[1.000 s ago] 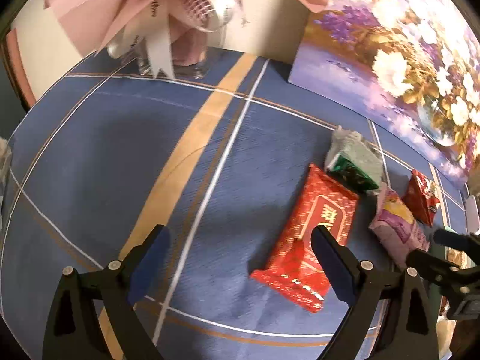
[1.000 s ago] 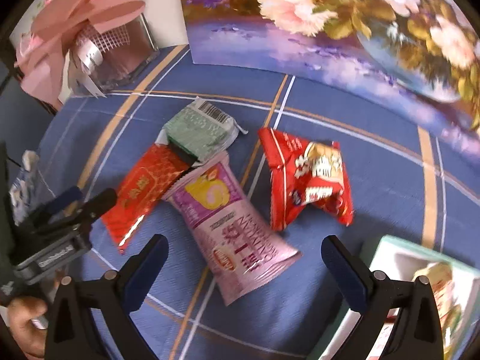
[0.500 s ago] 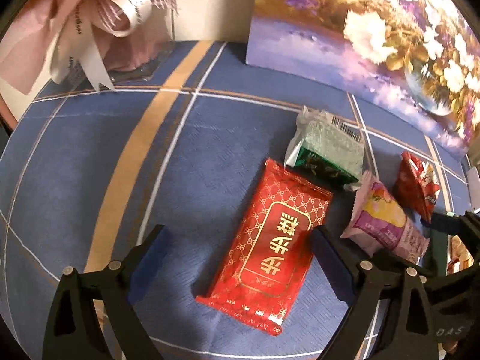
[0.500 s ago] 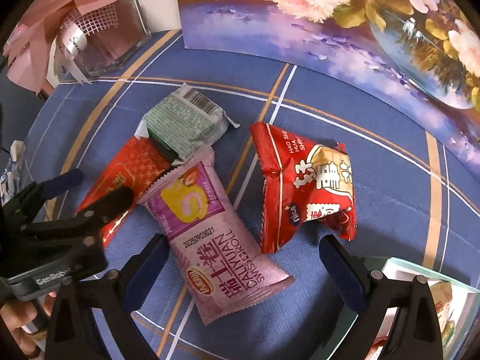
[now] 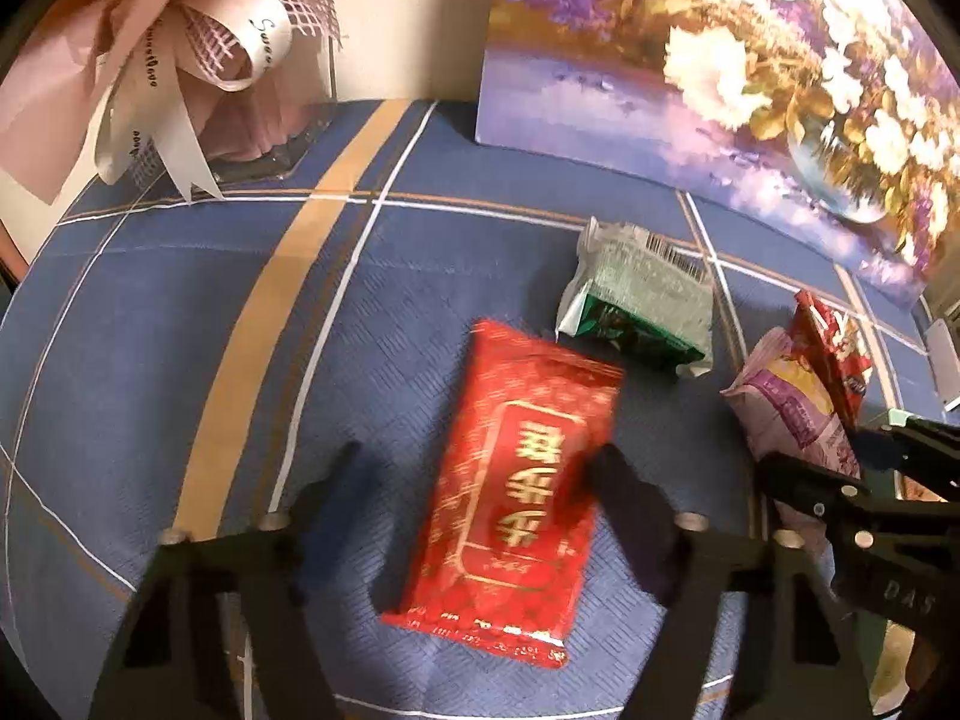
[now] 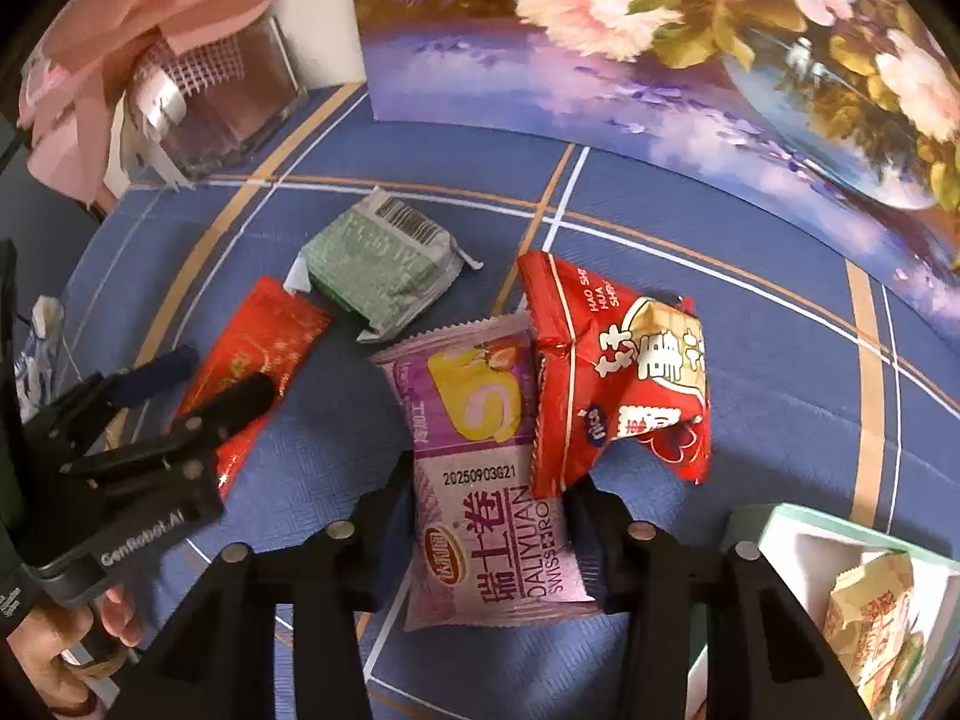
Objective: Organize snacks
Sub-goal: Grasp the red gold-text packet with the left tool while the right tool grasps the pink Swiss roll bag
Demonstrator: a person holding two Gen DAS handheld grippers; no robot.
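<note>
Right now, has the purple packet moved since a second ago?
Yes. The purple packet swung its top right, away from the green packet, against the red bag, as the right gripper's jaws were just closing on it.

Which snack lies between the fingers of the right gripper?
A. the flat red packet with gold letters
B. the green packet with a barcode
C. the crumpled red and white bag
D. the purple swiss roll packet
D: in the right wrist view the purple swiss roll packet lies lengthwise between the two fingers of the right gripper, whose jaws have just been closing onto its sides.
</note>
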